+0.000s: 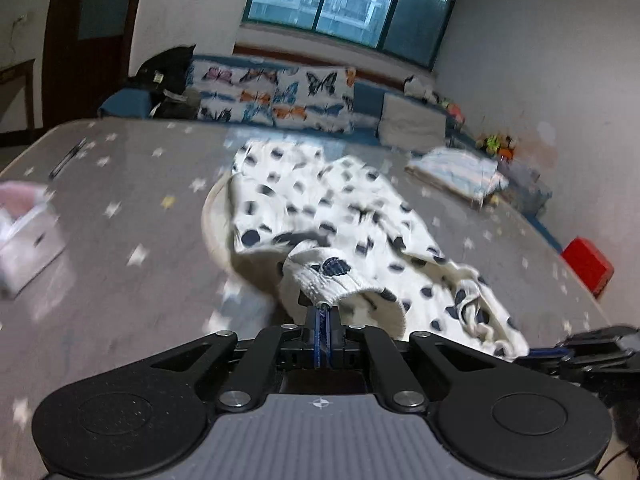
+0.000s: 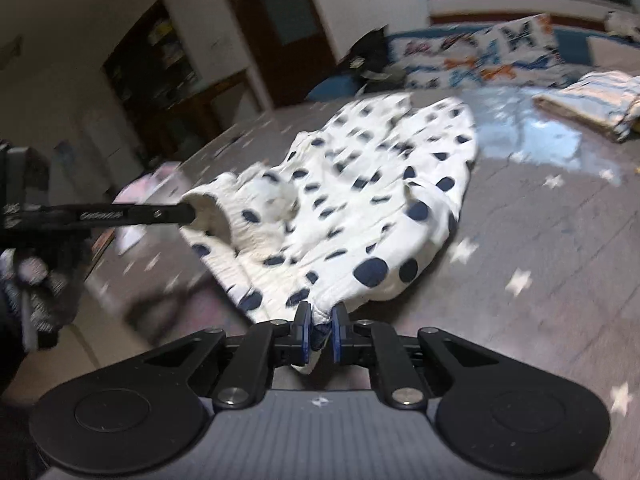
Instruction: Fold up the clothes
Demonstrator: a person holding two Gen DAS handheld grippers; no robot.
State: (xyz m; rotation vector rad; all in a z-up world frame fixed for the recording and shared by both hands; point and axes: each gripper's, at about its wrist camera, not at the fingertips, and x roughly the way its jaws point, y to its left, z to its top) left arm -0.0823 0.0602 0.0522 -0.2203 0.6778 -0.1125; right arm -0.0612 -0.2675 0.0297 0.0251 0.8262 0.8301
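A white garment with dark blue dots [image 1: 320, 216] lies crumpled on a grey star-patterned surface [image 1: 120, 208]. My left gripper [image 1: 322, 312] is shut on a ribbed cuff of the garment, which bunches up just beyond the fingertips. In the right wrist view the same dotted garment [image 2: 360, 200] spreads away from me, and my right gripper [image 2: 320, 320] is shut on its near hem, cloth pinched between the blue pads. The left gripper [image 2: 188, 213] shows there from the side, holding the cuff at the left. Both views are motion-blurred.
A folded striped cloth [image 1: 460, 172] lies at the far right of the surface, a white box [image 1: 28, 240] at the left edge, a red box [image 1: 588, 266] at the right. Butterfly-print cushions [image 1: 280, 96] and a window [image 1: 348, 4] stand behind. A gloved hand [image 2: 40, 280] holds the left tool.
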